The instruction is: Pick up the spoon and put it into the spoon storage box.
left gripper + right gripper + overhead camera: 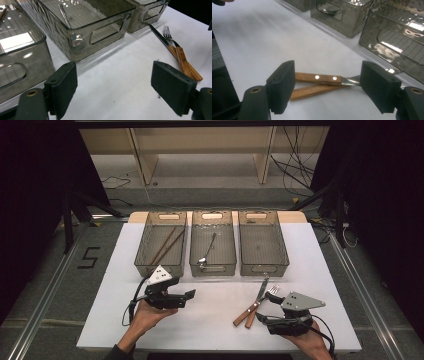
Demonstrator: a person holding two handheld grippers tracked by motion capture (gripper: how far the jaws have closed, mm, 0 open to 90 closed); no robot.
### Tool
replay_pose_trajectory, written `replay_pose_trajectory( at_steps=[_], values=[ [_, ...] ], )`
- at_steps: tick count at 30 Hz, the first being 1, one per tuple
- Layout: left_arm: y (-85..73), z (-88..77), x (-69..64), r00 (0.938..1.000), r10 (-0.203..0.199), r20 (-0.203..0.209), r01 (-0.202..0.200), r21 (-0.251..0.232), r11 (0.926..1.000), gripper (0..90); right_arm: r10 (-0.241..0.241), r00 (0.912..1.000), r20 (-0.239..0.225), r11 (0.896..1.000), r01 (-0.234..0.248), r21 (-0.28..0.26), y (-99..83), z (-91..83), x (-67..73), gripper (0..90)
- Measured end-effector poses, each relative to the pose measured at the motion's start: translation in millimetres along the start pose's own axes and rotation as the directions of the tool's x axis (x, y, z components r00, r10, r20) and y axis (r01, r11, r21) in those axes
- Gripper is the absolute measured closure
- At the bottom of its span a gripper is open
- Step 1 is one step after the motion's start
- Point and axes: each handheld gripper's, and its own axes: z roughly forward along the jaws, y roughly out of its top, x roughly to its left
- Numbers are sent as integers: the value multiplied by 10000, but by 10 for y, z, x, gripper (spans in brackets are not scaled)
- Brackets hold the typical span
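High view: knife (pixel 253 302) and fork (pixel 263 303) lie crossed just in front of the right bin (pixel 263 268), long way toward it; right gripper (pixel 272 313) nearest | Left gripper view: left gripper (pixel 113 86) spread wide, empty | Right gripper view: right gripper (pixel 327 86) spread wide, wooden handles (pixel 318 78) lie sideways between its jaws, not pinched.

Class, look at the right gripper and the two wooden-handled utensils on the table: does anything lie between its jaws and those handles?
Nothing visible does. The right gripper is open, with the knife and fork handles crossed on the bare white table just beyond its jaws.
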Motion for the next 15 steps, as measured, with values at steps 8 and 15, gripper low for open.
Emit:
replay_pose_trajectory(
  at_steps=[8, 15],
  values=[
    [-114, -97, 5, 9995, 156, -282, -163, -261, 9995, 201, -178, 9998, 16, 9998, 178, 82, 34, 74, 27, 428],
    [-196, -188, 19, 9989, 88, -458, -114, -574, 9983, 202, -68, 9995, 309, 10000, 67, 44, 91, 145, -7, 627]
  ],
)
